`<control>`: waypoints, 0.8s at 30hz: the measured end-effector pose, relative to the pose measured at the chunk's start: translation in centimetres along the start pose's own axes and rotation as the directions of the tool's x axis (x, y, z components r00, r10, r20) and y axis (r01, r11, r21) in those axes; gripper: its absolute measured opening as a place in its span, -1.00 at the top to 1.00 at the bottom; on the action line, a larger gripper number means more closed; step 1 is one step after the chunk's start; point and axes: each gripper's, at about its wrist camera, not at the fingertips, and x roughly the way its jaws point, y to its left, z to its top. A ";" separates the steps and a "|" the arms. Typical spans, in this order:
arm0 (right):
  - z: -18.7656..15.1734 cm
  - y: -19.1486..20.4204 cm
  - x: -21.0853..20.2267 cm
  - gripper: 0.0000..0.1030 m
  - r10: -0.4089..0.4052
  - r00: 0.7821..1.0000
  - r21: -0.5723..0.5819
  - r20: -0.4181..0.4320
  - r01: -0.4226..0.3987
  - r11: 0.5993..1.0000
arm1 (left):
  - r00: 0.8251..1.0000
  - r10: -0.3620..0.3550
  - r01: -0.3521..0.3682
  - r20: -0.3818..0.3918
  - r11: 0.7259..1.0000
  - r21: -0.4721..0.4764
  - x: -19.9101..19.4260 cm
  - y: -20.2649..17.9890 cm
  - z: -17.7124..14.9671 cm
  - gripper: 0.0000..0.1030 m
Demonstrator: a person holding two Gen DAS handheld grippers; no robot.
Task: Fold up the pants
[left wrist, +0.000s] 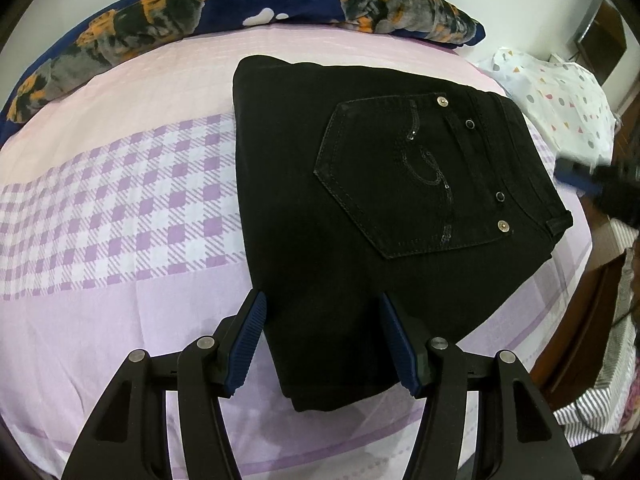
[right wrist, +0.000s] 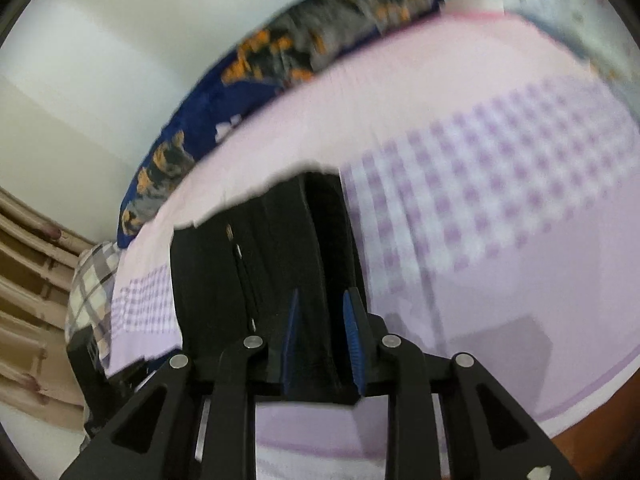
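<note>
On the bed, black pants lie folded into a compact block, back pocket up. Left claw hangs open above the near hem. Right view alone shows the right claw, narrowly parted, straddling a fabric fold; contact unclear.

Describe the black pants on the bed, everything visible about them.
The black pants look like dark denim, folded into a compact rectangle lying flat on the lilac checked bedsheet. Uppermost is a back pocket with stitched edges, a sequin swirl and metal rivets; the waistband runs along the right edge. The left gripper hovers open above the near edge, not pressing it. In the right wrist view, the right gripper straddles a fold of the fabric; whether its pads press is unclear.
</note>
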 end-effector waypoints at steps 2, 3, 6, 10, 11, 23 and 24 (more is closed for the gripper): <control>1.1 1.1 -0.3 0.56 0.007 1.000 -0.026 0.027 -0.006 1.000 | 1.000 0.003 -0.003 -0.001 1.000 0.001 0.0 0.0 0.0 -0.15; 1.8 1.8 -0.3 0.56 0.008 0.999 -0.037 0.040 -0.007 0.999 | 1.000 0.004 -0.004 -0.001 1.000 0.001 0.0 0.0 0.0 -0.15; 3.1 3.5 0.6 0.56 0.024 0.998 -0.060 0.052 -0.021 0.998 | 1.000 0.005 -0.005 -0.002 1.000 -0.002 0.0 0.0 0.1 -0.15; 3.8 5.1 3.3 0.56 -0.008 1.000 -0.082 0.030 0.010 0.997 | 1.000 0.007 -0.007 -0.001 1.000 -0.002 0.0 0.0 0.2 -0.15; 3.9 5.4 4.0 0.56 -0.020 1.000 -0.087 0.019 0.022 0.996 | 1.000 0.007 -0.007 -0.001 1.000 -0.001 0.0 0.0 0.2 -0.15; 0.5 3.8 6.4 0.60 -0.137 0.989 -0.148 -0.057 0.127 0.981 | 1.000 0.004 -0.004 0.000 1.000 -0.016 0.0 0.4 0.2 -0.19; 0.0 3.8 6.2 0.60 -0.141 0.988 -0.152 -0.058 0.131 0.980 | 1.000 0.001 -0.001 0.000 1.000 -0.020 0.1 0.5 0.2 -0.20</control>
